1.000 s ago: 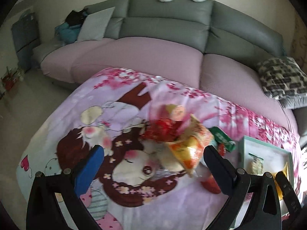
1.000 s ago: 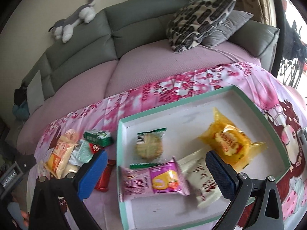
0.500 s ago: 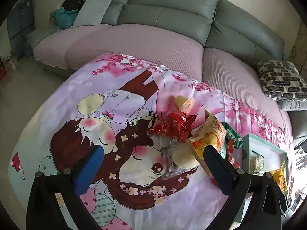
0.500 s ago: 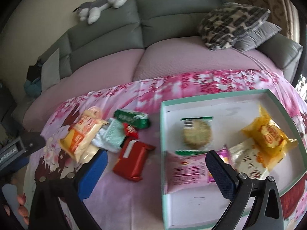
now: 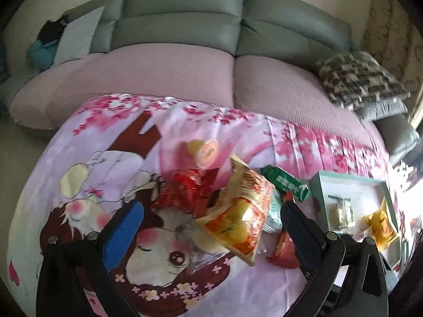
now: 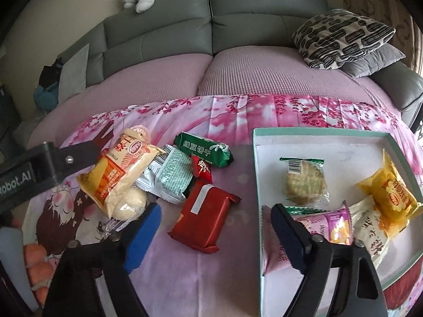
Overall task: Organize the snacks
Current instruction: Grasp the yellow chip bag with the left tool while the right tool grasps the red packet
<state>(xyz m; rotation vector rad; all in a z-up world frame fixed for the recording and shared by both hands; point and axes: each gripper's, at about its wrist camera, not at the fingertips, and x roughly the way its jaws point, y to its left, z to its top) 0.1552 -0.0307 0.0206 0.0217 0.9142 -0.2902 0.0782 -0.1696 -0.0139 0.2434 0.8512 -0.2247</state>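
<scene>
Right gripper [image 6: 212, 227] jaws closing on nothing above red packet [image 6: 205, 216], long axis near-left to far-right, bare cloth nearest, tray [image 6: 256, 174] edge right, snack pile [image 6: 148, 169] far-left, left gripper [image 5: 208, 223] spread wide, empty.

Bare cloth [image 6: 238, 185] between snack pile [image 6: 148, 169] and tray [image 6: 255, 174], red packet [image 6: 203, 216] intruding

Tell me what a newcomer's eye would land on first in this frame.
Probably the heap of loose snack packets on the pink cartoon-print cloth, with a red packet lying nearest the right gripper, whose jaws are closing with nothing between them. To its right, a teal-rimmed white tray already holds several packets.
</scene>
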